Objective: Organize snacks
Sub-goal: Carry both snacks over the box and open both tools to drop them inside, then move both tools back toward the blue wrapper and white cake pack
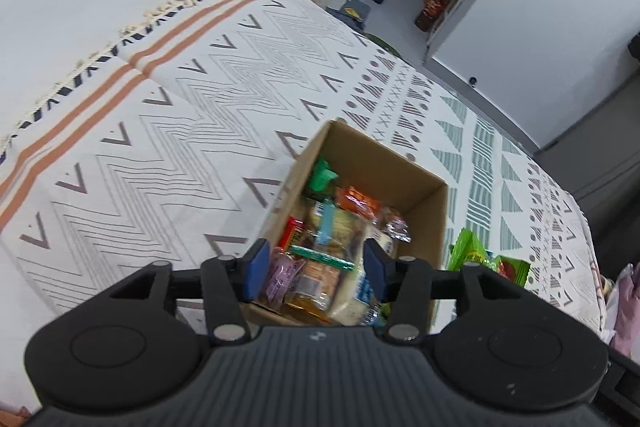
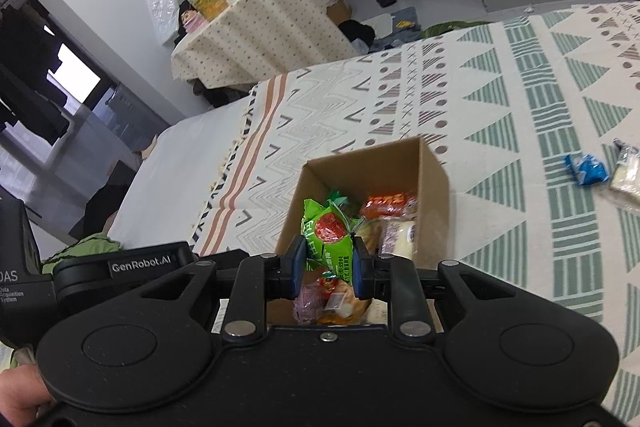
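Spread across the bed (image 1: 168, 131), a patterned blanket carrying an open cardboard box (image 2: 434, 187) crowded with wrapped snacks. Hovering over the box's near edge, left tongs (image 1: 316, 273) standing wide with nothing between the blue pads. Pinching a green snack packet (image 2: 330, 243) above the box's near side, right tongs (image 2: 329, 267) clamped narrow on it. Lying beyond the box toward the blanket's right edge, a blue packet (image 2: 586, 169) and a pale wrapped snack (image 2: 626, 177), just beside each other. Standing past the bed's far edge, a cloth-draped table (image 2: 256, 31) bearing bottles.
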The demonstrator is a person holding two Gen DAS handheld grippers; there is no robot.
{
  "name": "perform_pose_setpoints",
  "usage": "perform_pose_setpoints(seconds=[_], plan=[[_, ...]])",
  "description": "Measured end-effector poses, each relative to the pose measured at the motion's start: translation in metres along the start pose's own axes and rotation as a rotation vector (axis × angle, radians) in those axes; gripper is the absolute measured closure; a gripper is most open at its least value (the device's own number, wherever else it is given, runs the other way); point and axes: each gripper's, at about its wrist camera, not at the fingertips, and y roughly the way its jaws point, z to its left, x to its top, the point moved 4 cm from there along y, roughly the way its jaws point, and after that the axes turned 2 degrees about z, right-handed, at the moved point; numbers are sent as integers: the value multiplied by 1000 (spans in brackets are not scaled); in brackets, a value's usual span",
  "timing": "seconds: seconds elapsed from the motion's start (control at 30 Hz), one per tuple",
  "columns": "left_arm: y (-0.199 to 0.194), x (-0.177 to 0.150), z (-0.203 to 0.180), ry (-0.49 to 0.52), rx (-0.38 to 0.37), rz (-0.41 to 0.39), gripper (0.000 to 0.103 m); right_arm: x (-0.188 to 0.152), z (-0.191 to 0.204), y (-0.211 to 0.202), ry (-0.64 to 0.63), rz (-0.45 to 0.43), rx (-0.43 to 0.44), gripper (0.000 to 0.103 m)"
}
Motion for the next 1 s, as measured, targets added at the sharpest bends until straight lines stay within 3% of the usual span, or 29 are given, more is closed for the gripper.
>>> perform_pose_setpoints(seconds=[0.17,0.33,0.4,0.63,1.0], plan=[[-2,3,9,-15,18,-4,34,-3,12,10,-12,23,14,78],[1,4,9,-10,24,2,26,-3,7,12,2,27,12,65],[3,4,7,-7,30,2,20,-3,0,9,15,23,-2,65],[13,1,-12,12,10,12,17,2,-40,-13,66,-19,-74,55],[28,-8,-73,88,-59,22,11,5,-105,-47,145,-79,-161,42]])
